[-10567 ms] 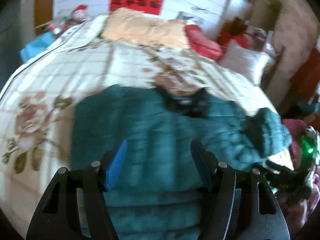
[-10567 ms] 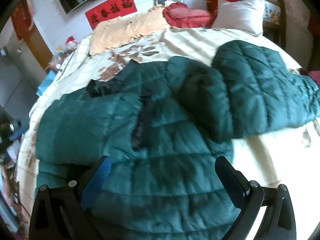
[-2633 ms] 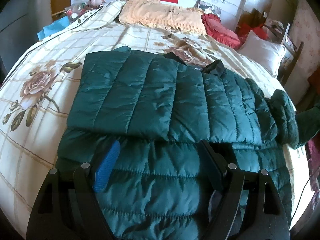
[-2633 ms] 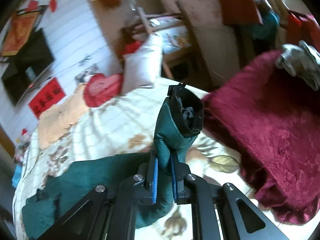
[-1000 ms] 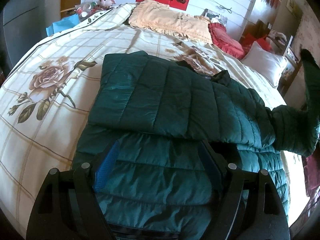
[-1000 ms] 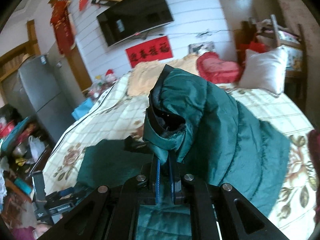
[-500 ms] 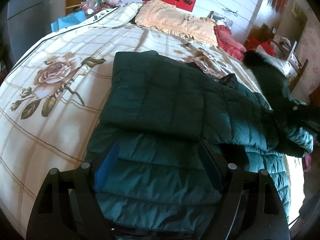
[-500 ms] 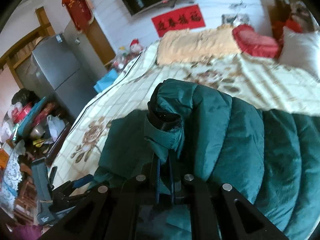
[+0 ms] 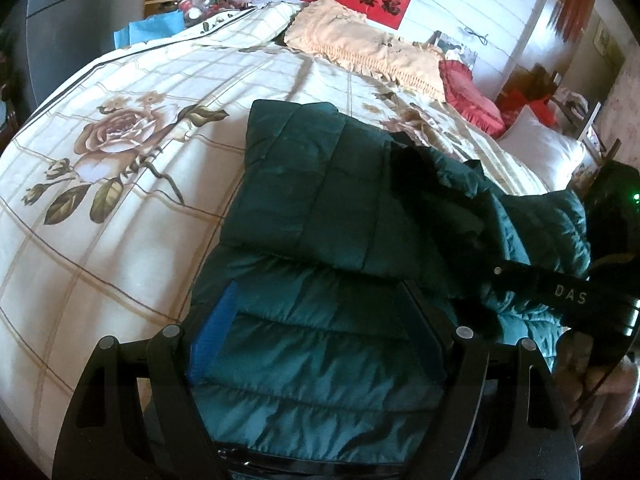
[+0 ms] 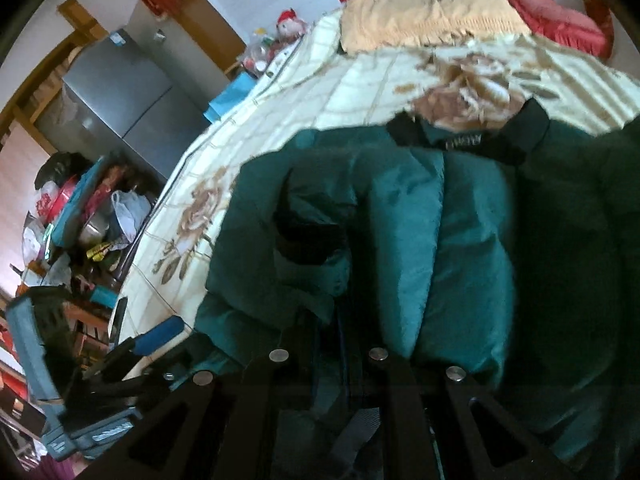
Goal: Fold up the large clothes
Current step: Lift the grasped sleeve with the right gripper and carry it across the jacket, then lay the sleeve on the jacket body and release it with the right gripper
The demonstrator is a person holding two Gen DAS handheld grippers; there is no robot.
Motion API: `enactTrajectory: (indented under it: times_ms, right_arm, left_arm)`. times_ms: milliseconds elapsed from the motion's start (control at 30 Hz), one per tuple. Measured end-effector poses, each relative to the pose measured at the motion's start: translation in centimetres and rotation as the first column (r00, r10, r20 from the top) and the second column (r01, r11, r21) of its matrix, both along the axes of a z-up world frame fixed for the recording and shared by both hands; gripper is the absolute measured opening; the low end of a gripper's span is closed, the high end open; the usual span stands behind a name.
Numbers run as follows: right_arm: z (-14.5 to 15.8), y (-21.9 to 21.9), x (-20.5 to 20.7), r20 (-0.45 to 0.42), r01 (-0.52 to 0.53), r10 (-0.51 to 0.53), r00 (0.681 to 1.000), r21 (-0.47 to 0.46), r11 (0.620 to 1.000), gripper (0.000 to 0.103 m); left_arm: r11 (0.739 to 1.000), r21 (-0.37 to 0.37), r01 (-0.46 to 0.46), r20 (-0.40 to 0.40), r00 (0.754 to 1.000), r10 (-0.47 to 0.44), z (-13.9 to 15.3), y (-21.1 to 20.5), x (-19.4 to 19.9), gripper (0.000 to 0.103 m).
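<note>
A dark green quilted puffer jacket (image 9: pixel 316 208) lies on the floral bedspread (image 9: pixel 120 168), its left sleeve folded flat across the chest. My left gripper (image 9: pixel 320 332) is open and empty, its fingers spread low over the jacket's hem. My right gripper (image 10: pixel 338 328) is shut on the jacket's right sleeve (image 10: pixel 316 220) near the cuff and holds it over the jacket's body; the same sleeve (image 9: pixel 500 216) shows draped across the jacket in the left wrist view, with the right gripper's black body at the right edge.
A beige pillow (image 9: pixel 360 48), a red pillow (image 9: pixel 472 96) and a white pillow (image 9: pixel 540 152) lie at the head of the bed. A grey fridge (image 10: pixel 120 92) and a cluttered table (image 10: pixel 76 216) stand beside the bed's left edge.
My right gripper has carried the right sleeve from high above the bed down and leftward over the jacket's body. My left gripper has stayed open over the hem.
</note>
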State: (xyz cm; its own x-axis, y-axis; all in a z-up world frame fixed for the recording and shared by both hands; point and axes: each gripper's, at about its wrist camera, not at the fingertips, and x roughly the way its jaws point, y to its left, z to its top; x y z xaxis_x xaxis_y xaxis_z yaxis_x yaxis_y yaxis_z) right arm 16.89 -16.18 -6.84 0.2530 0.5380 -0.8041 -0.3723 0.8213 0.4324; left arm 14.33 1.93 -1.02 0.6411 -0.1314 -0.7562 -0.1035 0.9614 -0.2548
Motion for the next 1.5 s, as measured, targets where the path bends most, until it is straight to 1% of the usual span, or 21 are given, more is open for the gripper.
enactTrajectory:
  times_ms: [67, 133, 167, 233, 333, 467, 500, 700, 767, 800, 833, 867, 933, 967, 1033, 1133, 1200, 1267, 1367, 1467, 1500]
  right_arm:
    - [0.5, -0.3, -0.2, -0.001, -0.004, 0.004, 1.000, 0.028, 1.000, 0.020]
    - [1.6, -0.8, -0.5, 0.003, 0.000, 0.000, 1.000, 0.069, 0.998, 0.050]
    - [2.2, -1.1, -0.7, 0.018, 0.006, -0.008, 1.000, 0.077, 0.997, 0.054]
    - [3.6, -1.4, -1.2, 0.045, 0.015, -0.018, 0.999, 0.076, 0.997, 0.055]
    - [5.3, -2.4, -1.6, 0.056, 0.025, -0.032, 0.998, 0.119, 0.993, 0.055]
    - [7.9, -4.6, -2.6, 0.106, 0.062, -0.076, 0.991, 0.133, 0.989, 0.055]
    - [8.5, -5.2, -3.0, 0.117, 0.066, -0.082, 0.990, 0.135, 0.989, 0.055]
    - [10.2, -8.2, -4.0, 0.159, 0.112, -0.133, 0.978, 0.133, 0.985, 0.058]
    - [10.3, -9.2, -4.1, 0.170, 0.133, -0.152, 0.974, 0.120, 0.984, 0.058]
    - [10.4, -9.8, -4.1, 0.175, 0.144, -0.163, 0.971, 0.116, 0.983, 0.058]
    - [10.4, -10.3, -4.2, 0.179, 0.154, -0.174, 0.968, 0.117, 0.981, 0.058]
    - [10.5, -10.7, -4.2, 0.181, 0.162, -0.182, 0.966, 0.120, 0.979, 0.058]
    - [11.0, -11.9, -4.1, 0.194, 0.200, -0.222, 0.956, 0.128, 0.972, 0.058]
    - [11.2, -12.4, -4.1, 0.201, 0.214, -0.237, 0.951, 0.128, 0.968, 0.058]
    - [11.5, -13.7, -3.8, 0.219, 0.264, -0.286, 0.933, 0.124, 0.957, 0.058]
    - [11.2, -14.9, -3.3, 0.214, 0.306, -0.326, 0.921, 0.121, 0.944, 0.058]
    - [10.8, -15.4, -3.0, 0.204, 0.324, -0.343, 0.917, 0.121, 0.938, 0.058]
    - [10.0, -15.5, -2.7, 0.189, 0.328, -0.345, 0.919, 0.117, 0.937, 0.058]
    - [7.9, -14.9, -1.9, 0.153, 0.326, -0.334, 0.930, 0.075, 0.942, 0.058]
    - [5.1, -13.9, -1.0, 0.111, 0.316, -0.317, 0.942, 0.028, 0.948, 0.058]
    - [3.7, -13.4, -0.6, 0.094, 0.314, -0.313, 0.945, -0.003, 0.949, 0.058]
  left_arm:
    - [1.000, -0.021, 0.006, 0.007, 1.000, -0.006, 0.2, 0.0, 0.0, 0.081]
    - [0.999, -0.043, 0.010, 0.016, 1.000, -0.009, 0.5, 0.0, 0.0, 0.081]
    - [0.998, -0.061, 0.011, 0.019, 1.000, -0.010, 0.6, 0.0, 0.0, 0.081]
    - [0.994, -0.104, 0.016, 0.023, 1.000, -0.013, 0.8, -0.1, 0.2, 0.081]
    - [0.986, -0.168, 0.021, 0.026, 1.000, -0.017, 1.1, -0.7, 0.7, 0.081]
    - [0.976, -0.217, 0.031, 0.038, 0.999, -0.023, 1.7, -1.7, 2.0, 0.081]
    - [0.975, -0.219, 0.038, 0.034, 0.999, -0.032, 1.8, -2.3, 2.8, 0.081]
    - [0.989, -0.140, 0.044, -0.017, 0.999, -0.046, 0.9, -5.4, 6.3, 0.081]
    - [0.989, -0.133, 0.057, -0.033, 0.998, -0.062, 0.4, -6.1, 6.9, 0.081]
    - [0.989, -0.126, 0.080, -0.039, 0.996, -0.085, 0.1, -6.7, 7.3, 0.079]
    - [0.989, -0.116, 0.092, -0.044, 0.994, -0.098, 0.0, -7.1, 7.4, 0.062]
    - [0.990, -0.092, 0.109, -0.051, 0.992, -0.114, -0.1, -7.5, 7.7, 0.037]
    - [0.988, -0.090, 0.126, -0.036, 0.991, -0.130, 0.3, -7.4, 7.7, 0.022]
    - [0.988, -0.091, 0.126, -0.023, 0.991, -0.129, 0.6, -7.2, 7.7, 0.021]
    - [0.993, -0.049, 0.111, 0.031, 0.993, -0.110, 2.1, -6.3, 7.1, 0.020]
    - [0.998, -0.013, 0.069, 0.092, 0.993, -0.068, 3.6, -4.4, 6.6, 0.019]
    - [0.999, -0.002, 0.039, 0.108, 0.993, -0.038, 4.1, -2.5, 6.6, 0.019]
    - [1.000, 0.003, 0.026, 0.095, 0.995, -0.026, 3.9, -1.5, 6.9, 0.019]
    - [1.000, -0.013, 0.012, 0.055, 0.998, -0.012, 2.5, -0.3, 7.1, 0.019]
    - [1.000, -0.013, 0.010, 0.028, 1.000, -0.009, 1.2, -0.3, 6.9, 0.019]
    - [1.000, -0.008, 0.011, 0.022, 1.000, -0.011, 0.9, -0.4, 6.8, 0.019]
